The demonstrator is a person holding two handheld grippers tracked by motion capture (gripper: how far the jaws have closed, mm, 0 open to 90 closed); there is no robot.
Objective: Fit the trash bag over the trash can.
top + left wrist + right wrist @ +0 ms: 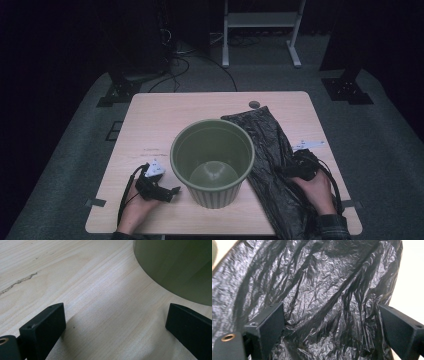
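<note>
Both tongs stood released, jaws wide apart. Left gripper [172,190] rested low on the table [150,120], jaws aimed at the base of the green bin [212,162]. In the left gripper view bare wood lay between its jaws, and the bin's [175,267] curved wall stood just beyond the right jaw, apart from it. Nothing gripped there.

Right gripper [282,171] sat over the black bag [272,150], held by the person's right hand [316,192]. In the right gripper view crumpled plastic [319,297] spread between and beyond the jaws; pads weren't pressing on it, as far as could be told.

Bag lay flat to the right of the bin, running from near the table's far edge, just by a small round grommet [254,104], down to the near edge, where its lower end reached or overhung the rim. Its left edge touched or tucked against the bin; couldn't tell which. Its right edge stopped short of the table's right edge, leaving a strip of wood with a white plate [307,145] of the right gripper above it.

Bin stood upright, mouth open, near the table's middle, toward the near side. Open room: wide bare wood left of and behind the bin; little room between bin and near edge.
</note>
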